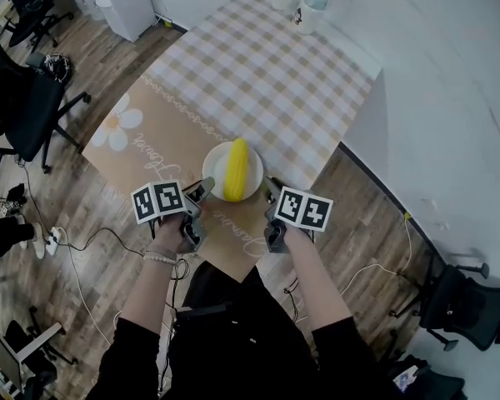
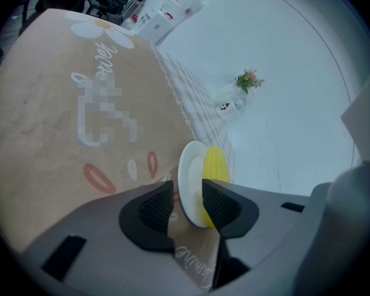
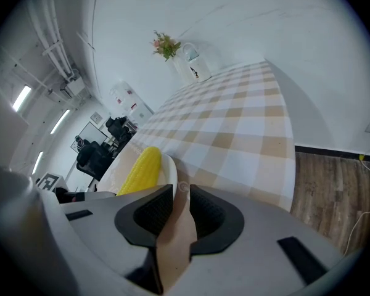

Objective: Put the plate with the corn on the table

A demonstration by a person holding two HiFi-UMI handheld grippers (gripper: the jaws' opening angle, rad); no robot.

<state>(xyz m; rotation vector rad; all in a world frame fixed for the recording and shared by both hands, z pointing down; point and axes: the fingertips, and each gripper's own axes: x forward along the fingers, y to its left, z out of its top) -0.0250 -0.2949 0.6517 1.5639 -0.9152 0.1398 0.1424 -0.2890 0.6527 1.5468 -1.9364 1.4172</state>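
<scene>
A white plate (image 1: 212, 167) carrying a yellow corn cob (image 1: 236, 169) rests on the tan part of the tablecloth, close to the table's near edge. My left gripper (image 1: 202, 192) is at the plate's left rim and my right gripper (image 1: 271, 192) at its right rim. In the left gripper view the plate (image 2: 190, 171) with the corn (image 2: 216, 164) stands edge-on in the gap of the left gripper (image 2: 186, 203), with space beside the pads. In the right gripper view the corn (image 3: 140, 169) and plate rim (image 3: 169, 168) lie just past the open right gripper (image 3: 180, 207); only cloth shows between its jaws.
The table (image 1: 258, 73) has a checked cloth farther out, with a flower vase (image 1: 311, 7) at the far end. A white wall borders the right side. Black office chairs (image 1: 25, 98) stand on the wooden floor to the left, another chair (image 1: 471, 302) at lower right.
</scene>
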